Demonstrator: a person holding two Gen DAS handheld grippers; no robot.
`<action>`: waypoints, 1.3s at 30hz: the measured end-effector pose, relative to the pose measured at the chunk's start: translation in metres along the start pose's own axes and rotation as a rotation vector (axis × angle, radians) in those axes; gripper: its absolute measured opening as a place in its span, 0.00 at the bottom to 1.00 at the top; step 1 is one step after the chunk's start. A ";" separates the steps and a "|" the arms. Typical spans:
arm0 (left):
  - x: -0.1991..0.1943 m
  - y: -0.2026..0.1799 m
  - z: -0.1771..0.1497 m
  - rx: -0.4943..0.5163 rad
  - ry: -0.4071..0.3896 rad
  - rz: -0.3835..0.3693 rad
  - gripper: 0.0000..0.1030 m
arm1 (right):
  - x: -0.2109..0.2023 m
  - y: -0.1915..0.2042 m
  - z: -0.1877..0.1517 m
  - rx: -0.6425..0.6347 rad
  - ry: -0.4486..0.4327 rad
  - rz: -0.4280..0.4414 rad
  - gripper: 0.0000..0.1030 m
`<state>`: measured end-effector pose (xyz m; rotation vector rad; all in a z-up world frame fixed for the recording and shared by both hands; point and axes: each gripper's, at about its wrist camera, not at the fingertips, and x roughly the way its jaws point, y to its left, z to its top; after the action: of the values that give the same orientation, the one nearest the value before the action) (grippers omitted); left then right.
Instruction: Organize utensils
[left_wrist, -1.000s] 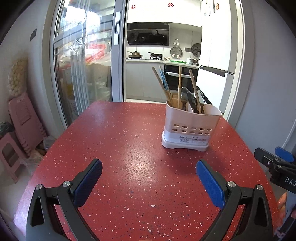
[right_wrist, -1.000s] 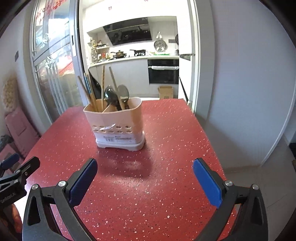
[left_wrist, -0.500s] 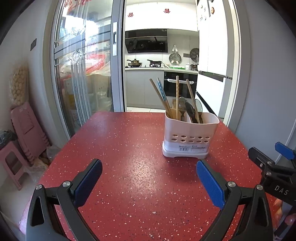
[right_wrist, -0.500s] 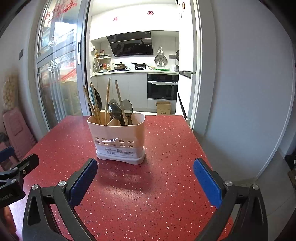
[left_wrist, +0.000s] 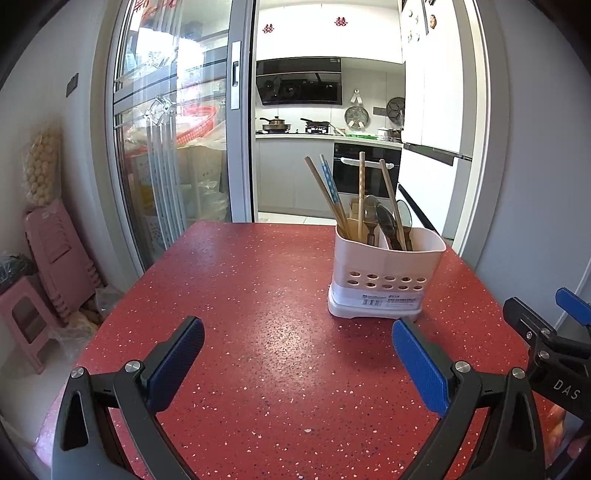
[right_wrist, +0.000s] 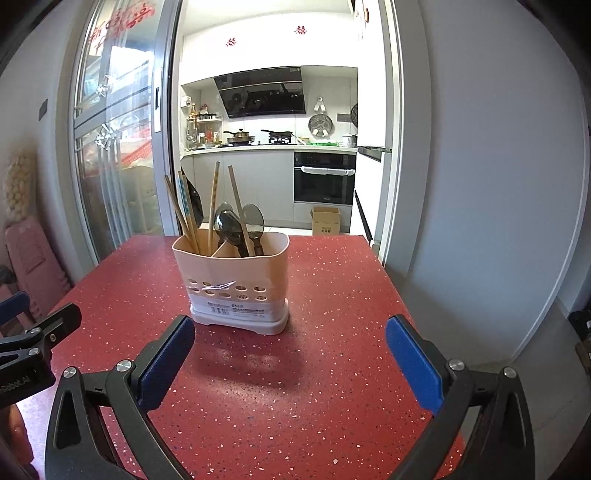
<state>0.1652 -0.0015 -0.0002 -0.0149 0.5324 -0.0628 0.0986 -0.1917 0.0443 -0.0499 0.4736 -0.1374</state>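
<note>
A pale pink utensil holder stands upright on the red speckled table. Several chopsticks lean in its left compartment. Dark spoons and one more chopstick stand in its right compartment. My left gripper is open and empty, hovering near the table's front edge, with the holder ahead to the right. My right gripper is also open and empty, behind the holder's near side. Each gripper shows at the edge of the other's view.
Pink plastic stools are stacked on the floor left of the table. A glass sliding door and a kitchen doorway lie beyond the far edge. A grey wall runs close along the table's right side.
Both views have tilted upward and drawn back a little, so the holder sits lower in the frames. Both grippers stay open and the holder has not moved.
</note>
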 end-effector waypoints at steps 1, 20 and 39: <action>0.000 0.000 0.000 -0.001 0.002 0.000 1.00 | 0.000 0.001 0.000 -0.004 -0.003 -0.001 1.00; 0.005 0.000 -0.004 -0.001 0.016 -0.001 1.00 | 0.002 0.001 0.000 -0.006 0.001 0.013 1.00; 0.006 0.000 -0.004 -0.007 0.020 0.001 1.00 | 0.003 0.001 0.001 0.004 0.004 0.013 1.00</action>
<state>0.1685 -0.0016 -0.0062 -0.0206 0.5528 -0.0605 0.1019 -0.1915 0.0434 -0.0429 0.4779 -0.1262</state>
